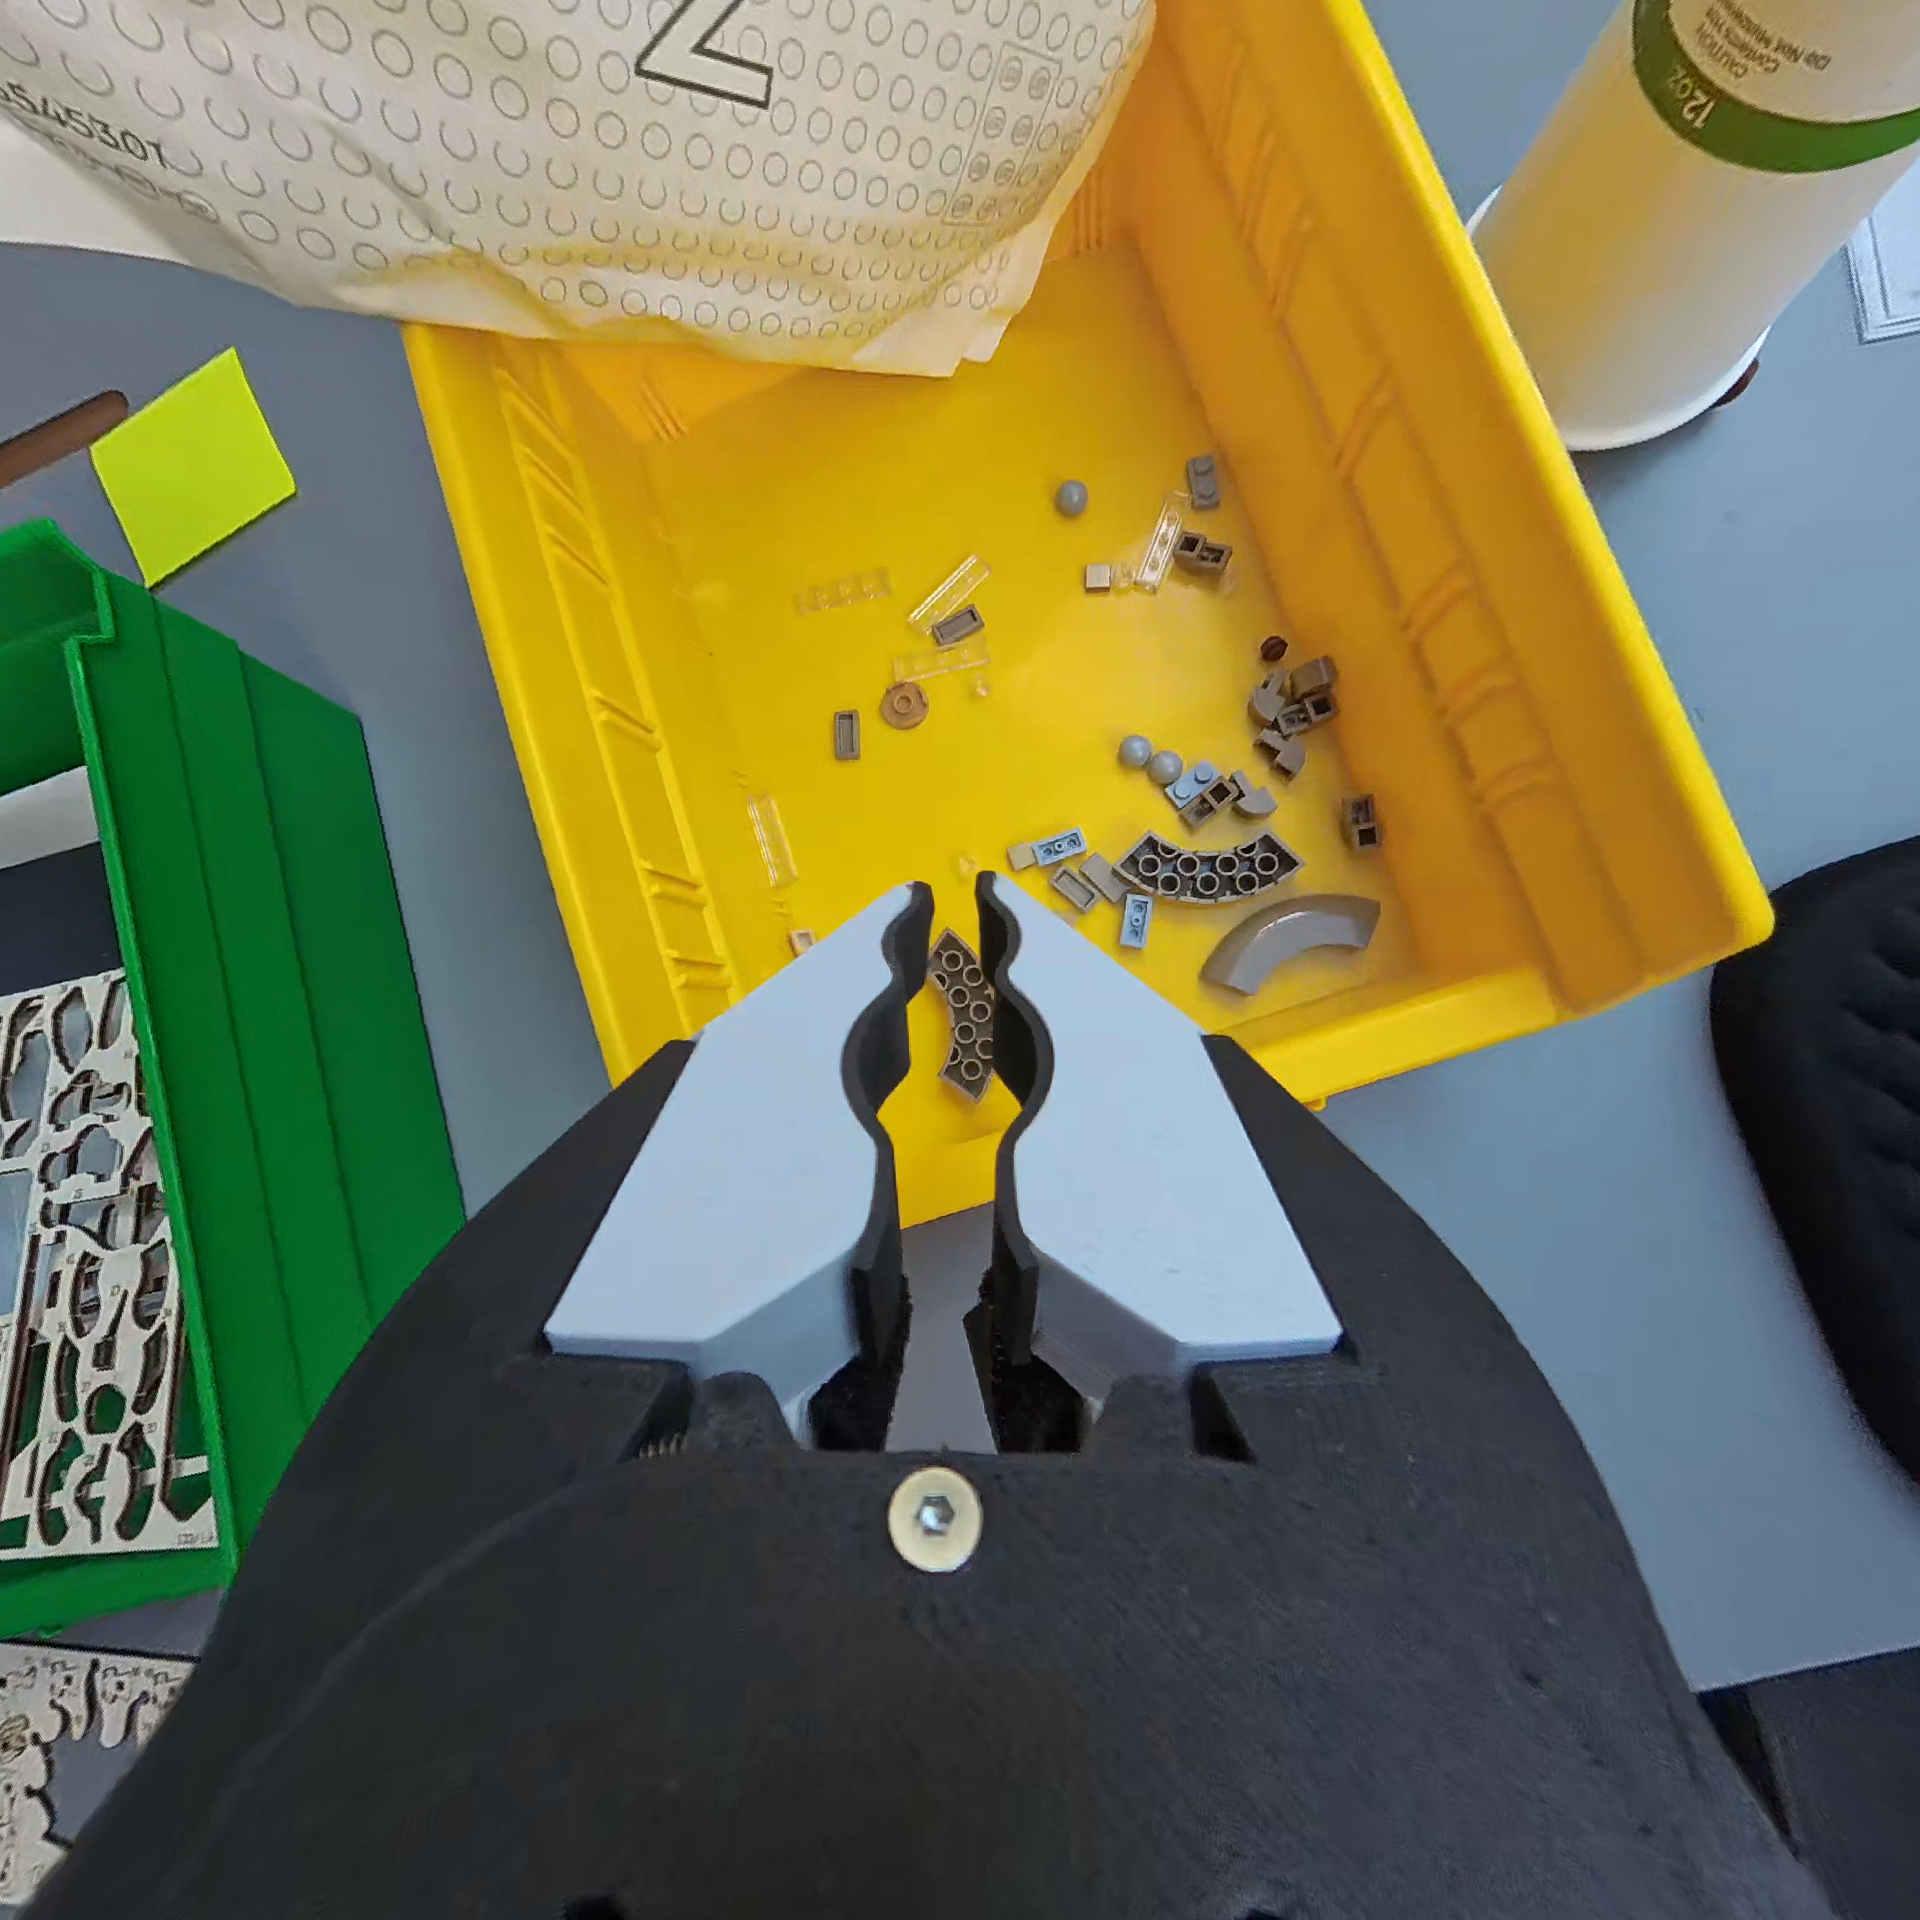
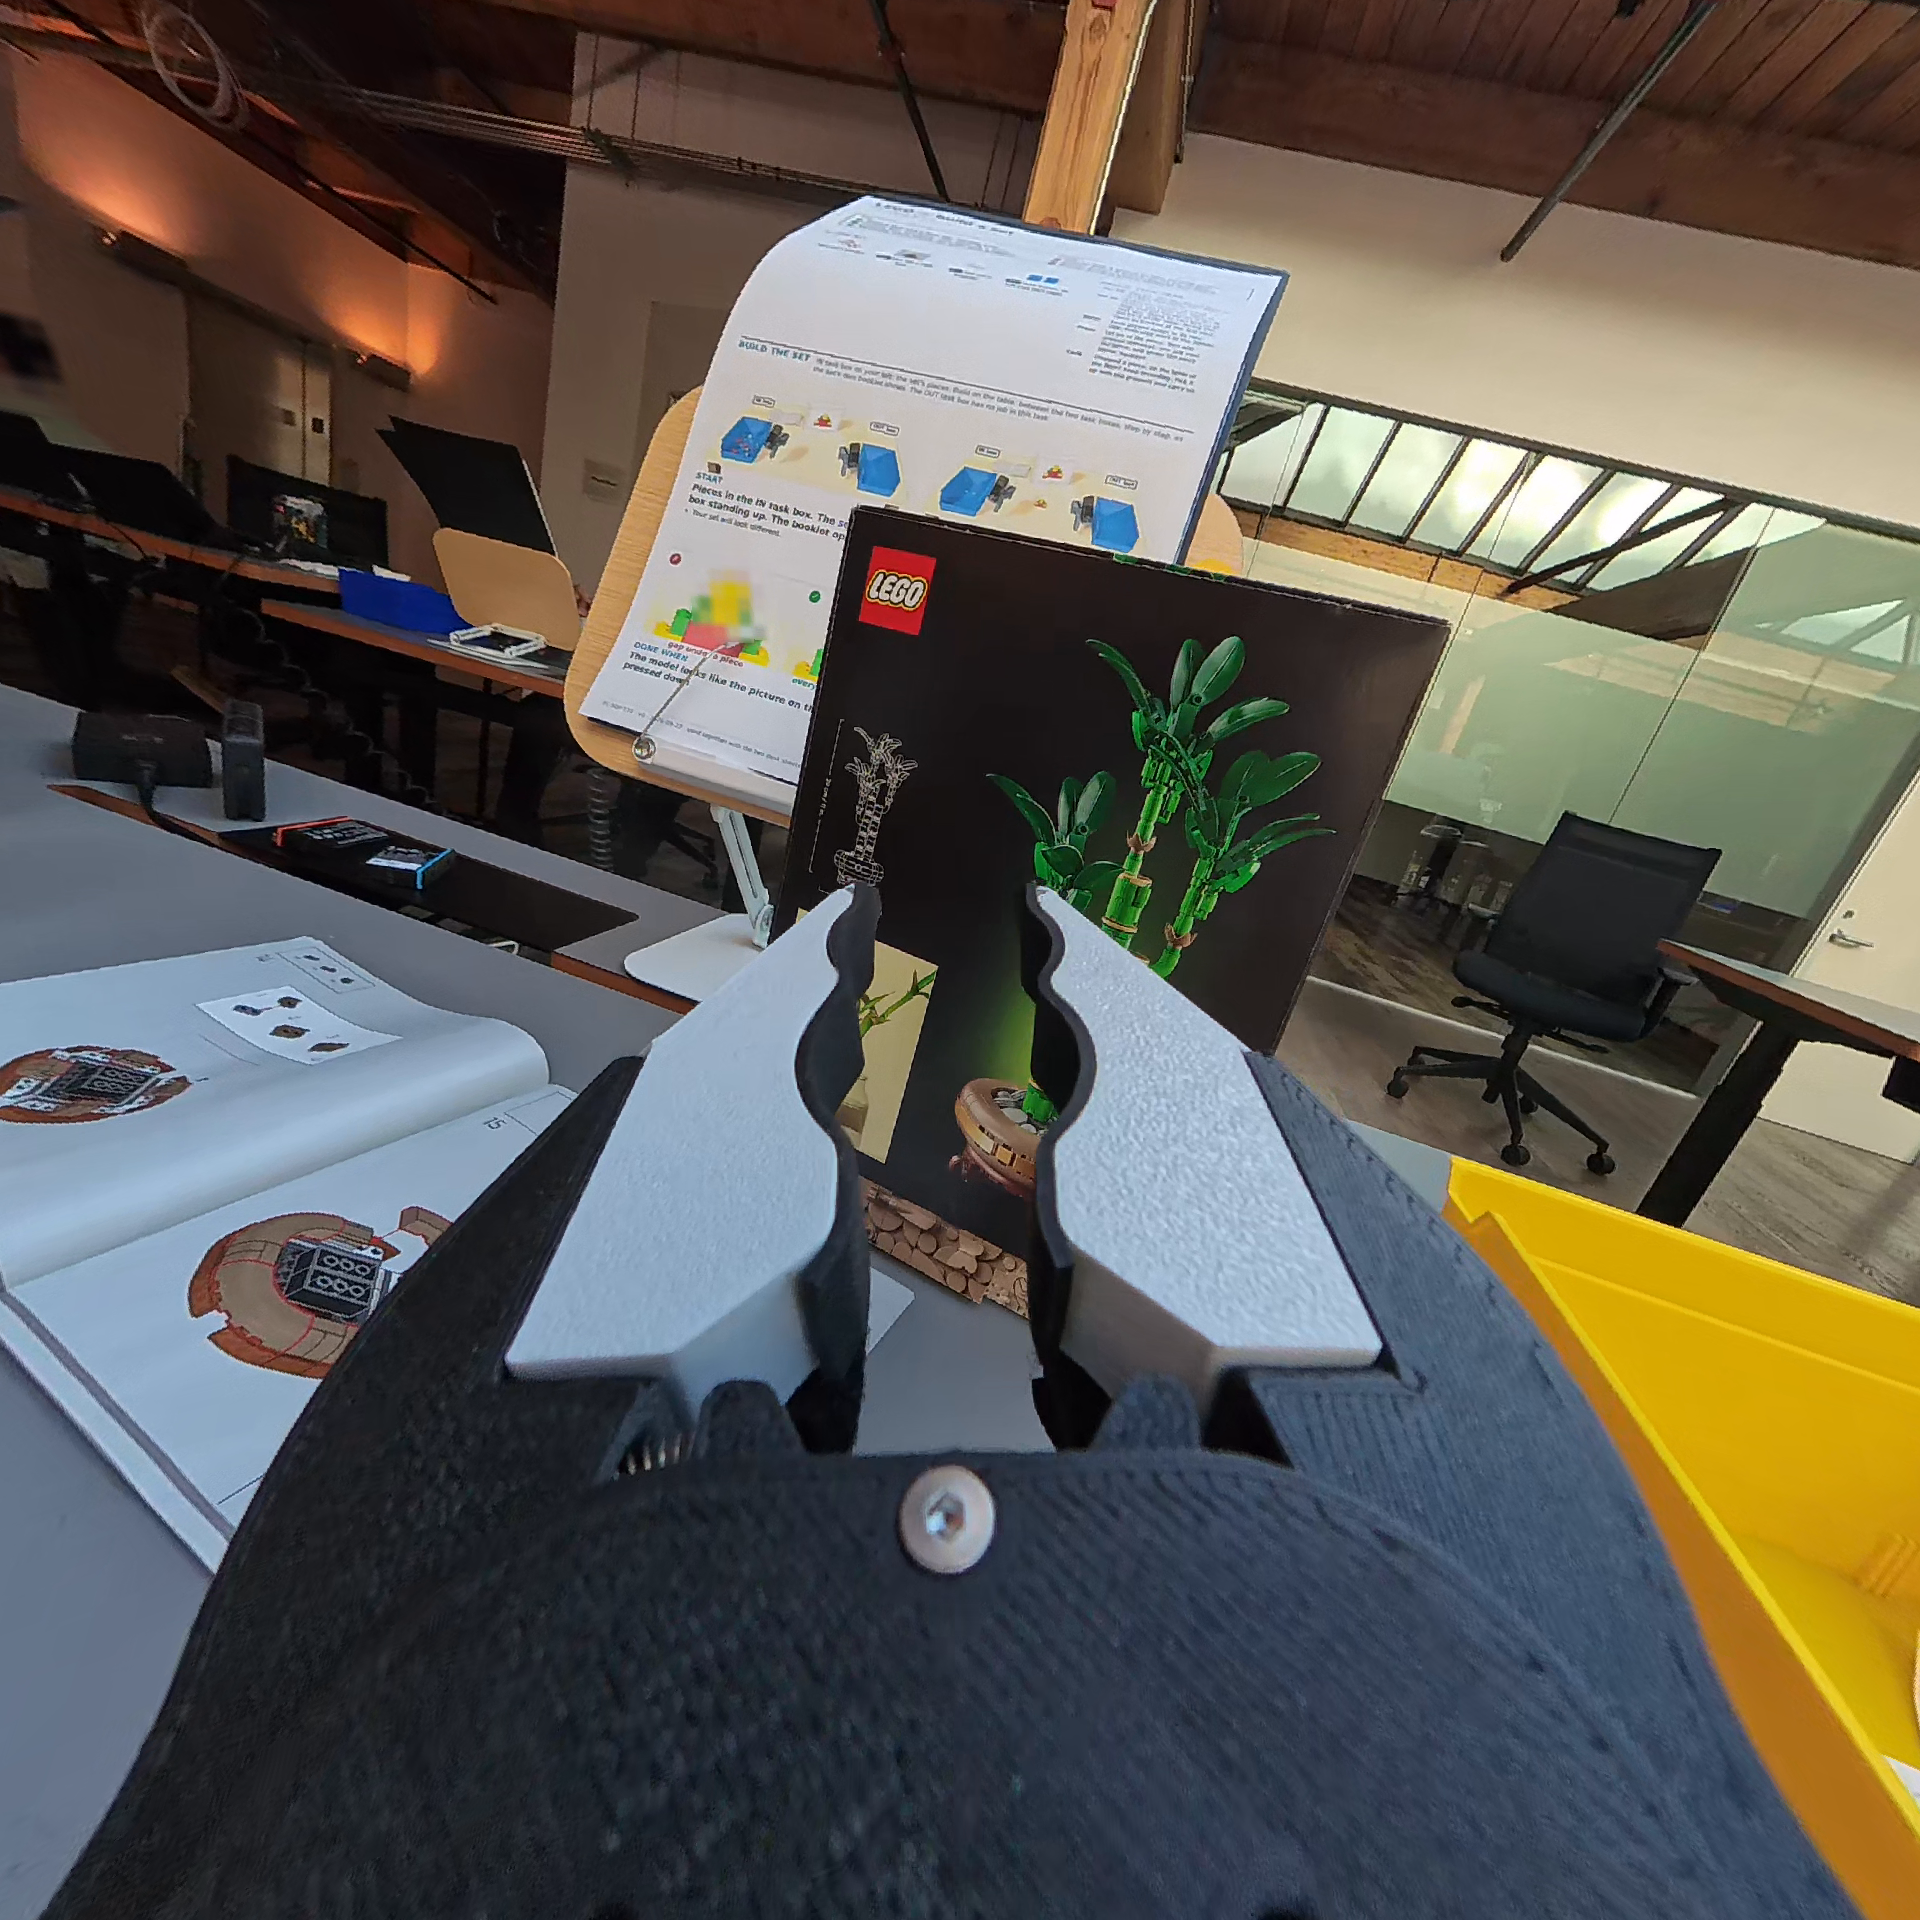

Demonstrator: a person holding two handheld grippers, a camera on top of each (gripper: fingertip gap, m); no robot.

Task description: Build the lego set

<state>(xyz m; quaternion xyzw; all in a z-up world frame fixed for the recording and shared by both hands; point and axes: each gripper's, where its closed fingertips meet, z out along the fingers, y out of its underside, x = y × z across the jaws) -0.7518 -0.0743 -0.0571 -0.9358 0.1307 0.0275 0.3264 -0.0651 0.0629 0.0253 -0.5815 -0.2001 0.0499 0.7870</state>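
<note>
In the left wrist view my left gripper [image 1: 954,891] hangs over the near edge of the yellow bin [image 1: 1475,644]. Its jaws are almost closed around a curved tan-grey brick [image 1: 966,1023], which sits underside up in the hollow between the fingers. Several small grey, tan and clear pieces lie on the bin floor, among them a wide curved brick [image 1: 1210,864] and a smooth grey arch [image 1: 1294,938]. In the right wrist view my right gripper [image 2: 945,899] is open and empty, raised above the table and facing the upright Lego box [image 2: 1101,831].
A white parts bag [image 1: 582,156] hangs over the bin's far side. A green bin [image 1: 239,935] with a sticker sheet stands to the left and a white bottle [image 1: 1704,197] to the right. An open instruction booklet [image 2: 260,1143] lies left of the right gripper, below a stand holding a printed sheet [image 2: 966,457].
</note>
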